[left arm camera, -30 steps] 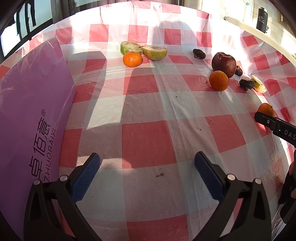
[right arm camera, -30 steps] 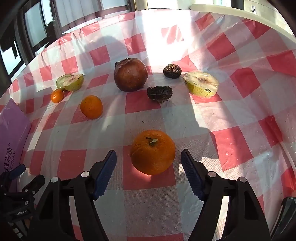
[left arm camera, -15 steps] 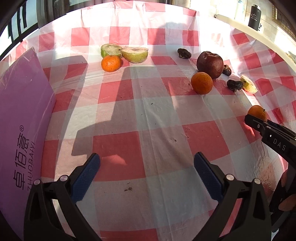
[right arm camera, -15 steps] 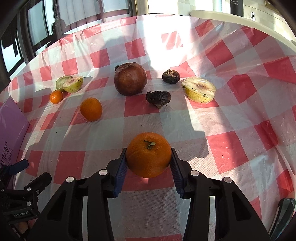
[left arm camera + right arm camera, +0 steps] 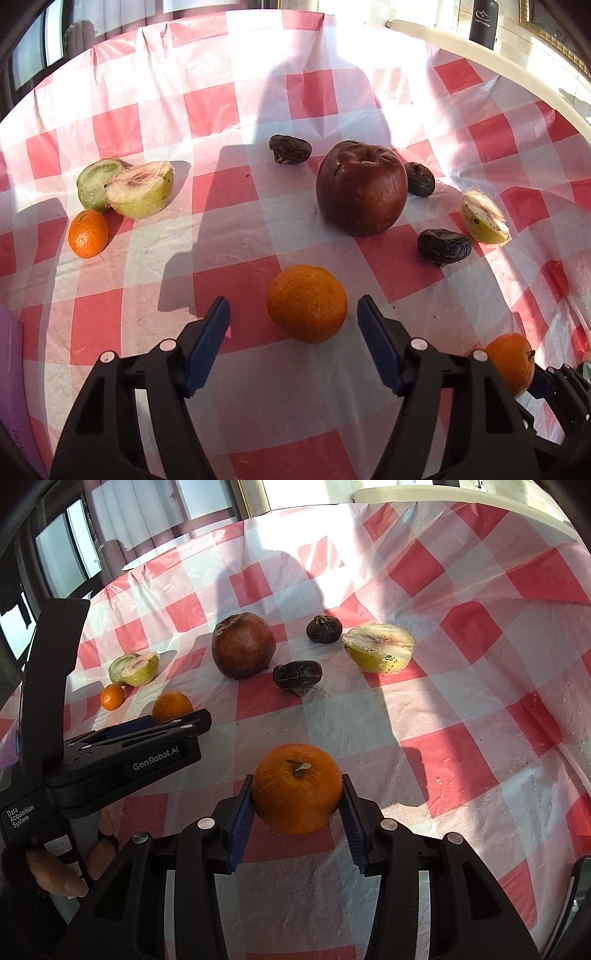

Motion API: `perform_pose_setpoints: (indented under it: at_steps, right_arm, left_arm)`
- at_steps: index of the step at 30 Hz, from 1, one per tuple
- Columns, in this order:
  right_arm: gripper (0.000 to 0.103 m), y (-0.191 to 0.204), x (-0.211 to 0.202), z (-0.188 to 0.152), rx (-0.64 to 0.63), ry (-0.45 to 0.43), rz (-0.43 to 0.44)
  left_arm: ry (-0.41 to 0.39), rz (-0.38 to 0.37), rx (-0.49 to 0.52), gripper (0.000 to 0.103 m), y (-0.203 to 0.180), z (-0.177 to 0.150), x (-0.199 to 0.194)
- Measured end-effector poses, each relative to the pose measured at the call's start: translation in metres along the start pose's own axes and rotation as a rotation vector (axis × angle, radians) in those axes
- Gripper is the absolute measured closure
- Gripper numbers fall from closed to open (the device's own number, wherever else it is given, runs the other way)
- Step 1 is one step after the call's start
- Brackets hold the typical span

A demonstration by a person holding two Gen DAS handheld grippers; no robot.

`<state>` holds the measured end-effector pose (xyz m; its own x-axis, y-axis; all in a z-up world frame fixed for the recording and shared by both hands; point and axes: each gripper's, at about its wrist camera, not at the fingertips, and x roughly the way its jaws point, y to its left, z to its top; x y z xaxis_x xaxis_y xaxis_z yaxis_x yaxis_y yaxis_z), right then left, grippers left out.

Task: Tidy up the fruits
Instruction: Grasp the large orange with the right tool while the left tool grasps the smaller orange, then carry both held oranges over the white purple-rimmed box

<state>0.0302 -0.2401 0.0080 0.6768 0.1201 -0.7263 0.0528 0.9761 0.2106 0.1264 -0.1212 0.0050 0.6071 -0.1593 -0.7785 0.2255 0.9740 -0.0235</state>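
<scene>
My right gripper (image 5: 297, 794) is shut on an orange with a stem (image 5: 297, 788), which also shows at the right edge of the left wrist view (image 5: 511, 362). My left gripper (image 5: 293, 314) is open, its jaws on either side of a second orange (image 5: 306, 302) that lies on the checked cloth; the same orange shows in the right wrist view (image 5: 171, 707). A small mandarin (image 5: 88, 233) lies at the left beside two green cut fruit halves (image 5: 127, 186). A dark red apple (image 5: 362, 188) sits in the middle.
Three dark wrinkled dates (image 5: 290, 148) (image 5: 419, 179) (image 5: 443, 246) lie around the apple, with a cut pear half (image 5: 484, 218) to the right. A purple board (image 5: 7, 369) stands at the left edge. A black bottle (image 5: 482, 22) stands on a far ledge.
My left gripper has moved forward and right until its open jaws flank the second orange. My right gripper closed on the stemmed orange and still holds it.
</scene>
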Motion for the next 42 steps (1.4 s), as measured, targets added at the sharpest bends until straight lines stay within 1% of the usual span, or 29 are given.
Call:
perform_pose_setpoints:
  at_steps: [1,2,3,5,7,9,11,16,19,24,32,37,40,42]
  right_arm:
    - [0.059,0.0,0.0,0.0,-0.001,0.0,0.002]
    - [0.059,0.0,0.0,0.0,-0.001,0.0,0.003]
    - [0.059,-0.001,-0.001,-0.001,0.001,-0.002,0.005]
    - [0.059,-0.001,-0.001,-0.001,0.002,-0.003,0.006]
    - [0.059,-0.001,-0.001,-0.001,0.004,-0.003,0.007]
    - [0.059,-0.001,0.0,-0.001,0.004,-0.002,0.007]
    - [0.059,-0.001,0.0,-0.001,0.003,-0.002,0.007]
    - [0.059,-0.001,-0.001,-0.001,0.004,-0.003,0.008]
    - [0.059,-0.001,-0.001,-0.001,0.005,-0.003,0.009]
    - [0.059,0.0,-0.001,-0.001,0.001,-0.002,0.003]
    - [0.059,-0.001,-0.001,-0.001,0.0,-0.004,-0.011]
    - [0.059,0.001,-0.001,-0.001,-0.008,-0.009,-0.058]
    - [0.059,0.003,-0.005,-0.002,-0.017,-0.031,-0.077]
    - [0.059,0.008,-0.011,-0.003,-0.04,-0.062,-0.073]
  left_arm:
    - [-0.002,0.005,0.003,0.042,0.0,0.001,0.001]
    - [-0.007,0.009,0.011,0.058,0.0,0.001,-0.001]
    - [-0.012,0.009,0.031,0.066,-0.003,0.001,-0.001]
    - [-0.015,0.029,0.065,0.066,-0.008,-0.002,-0.004]
    - [-0.028,0.04,0.074,0.066,-0.009,-0.005,-0.008]
    - [-0.064,0.069,0.073,0.066,-0.01,-0.01,-0.019]
    - [-0.095,0.076,0.076,0.066,-0.012,-0.018,-0.029]
    - [-0.144,0.109,0.097,0.067,-0.018,-0.032,-0.05]
    - [-0.145,0.107,0.104,0.067,-0.017,-0.036,-0.059]
    - [-0.169,0.108,0.127,0.067,-0.017,-0.043,-0.08]
    - [-0.212,0.103,0.105,0.067,-0.009,-0.054,-0.124]
    - [-0.239,0.115,0.082,0.067,0.004,-0.063,-0.154]
    - [-0.262,0.119,0.059,0.067,0.015,-0.07,-0.176]
    - [-0.279,0.123,0.042,0.066,0.023,-0.074,-0.193]
